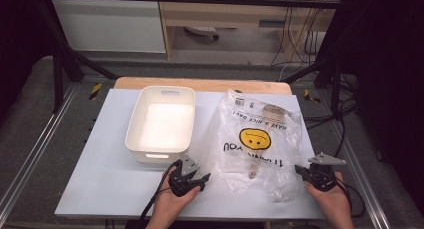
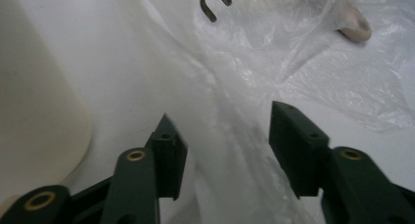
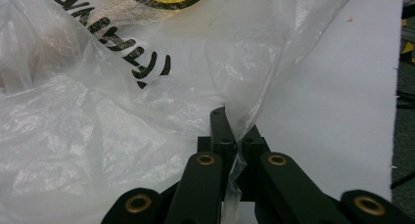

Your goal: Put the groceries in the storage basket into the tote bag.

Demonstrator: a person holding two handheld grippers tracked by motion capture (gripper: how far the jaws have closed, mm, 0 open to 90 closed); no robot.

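A clear plastic bag (image 1: 260, 134) printed with a yellow smiley face and "THANK YOU" lies flat on the right half of the white table top (image 1: 110, 179). A pale wooden piece (image 1: 254, 169) shows through it near its front. My left gripper (image 1: 204, 180) is at the bag's front left corner. In the left gripper view its jaws (image 2: 230, 145) stand apart, with a fold of bag film (image 2: 235, 116) between them and gaps on both sides. My right gripper (image 1: 300, 170) is at the bag's front right edge. It (image 3: 235, 131) is shut on a pinched strip of the film (image 3: 254, 87).
A white plastic bin (image 1: 162, 121) with handle slots stands on the left half of the table, just behind the left gripper; its rounded wall (image 2: 34, 116) is close on that gripper's left. Black frame bars and cables surround the table.
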